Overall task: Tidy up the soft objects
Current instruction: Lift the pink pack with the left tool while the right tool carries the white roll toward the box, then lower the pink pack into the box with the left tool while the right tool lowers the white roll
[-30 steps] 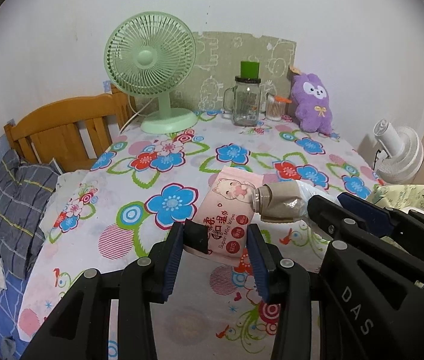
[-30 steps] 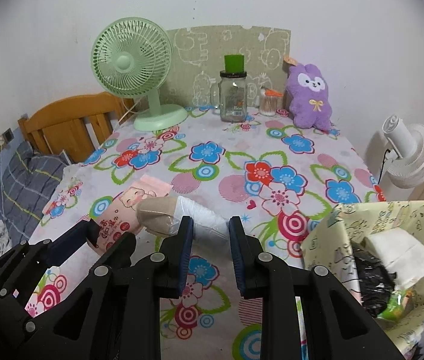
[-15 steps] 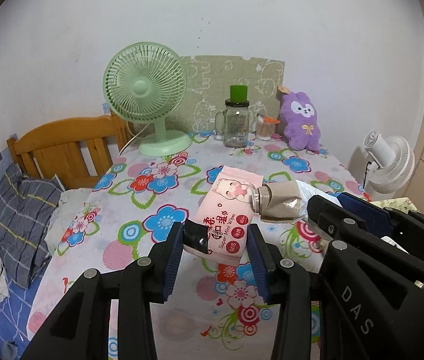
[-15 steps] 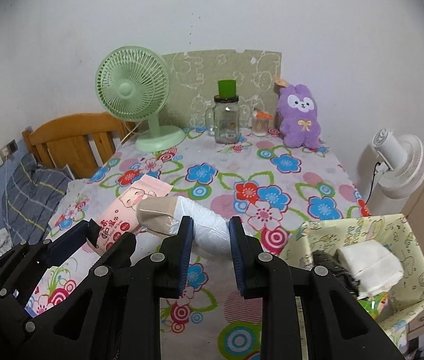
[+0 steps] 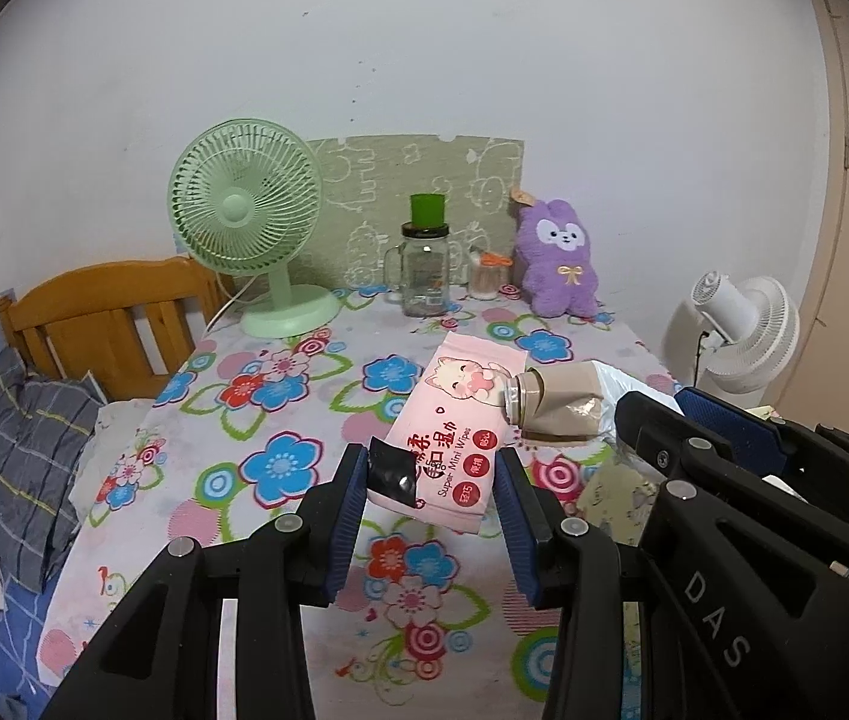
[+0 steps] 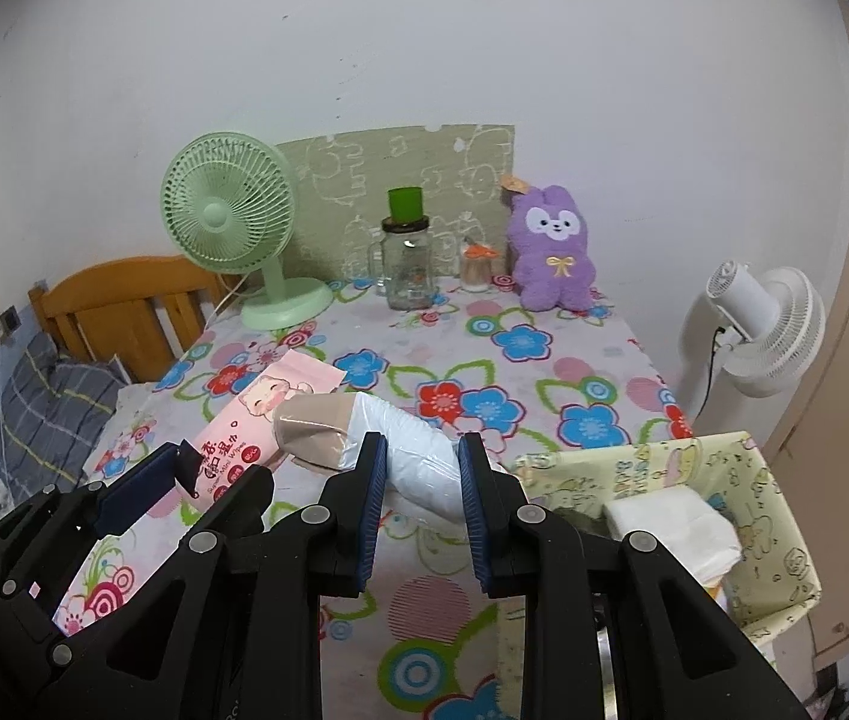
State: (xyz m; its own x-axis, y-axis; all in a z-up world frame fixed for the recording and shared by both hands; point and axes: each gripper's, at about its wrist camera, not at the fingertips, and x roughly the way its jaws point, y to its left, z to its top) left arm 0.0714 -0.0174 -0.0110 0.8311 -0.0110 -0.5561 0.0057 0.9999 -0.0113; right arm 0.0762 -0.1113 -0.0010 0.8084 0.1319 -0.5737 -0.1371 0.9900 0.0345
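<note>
Floral table, fabric bin holding tissues

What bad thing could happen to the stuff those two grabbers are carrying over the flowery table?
The left gripper pinches the pink wet-wipes packet only near its bottom end, so it might slip out. The right gripper squeezes the soft white-and-beige plastic-wrapped roll, whose beige end nearly meets the packet; they could bump. The yellow cartoon-print fabric bin already holds a folded white tissue stack, so a drop might miss or land on it.
</note>
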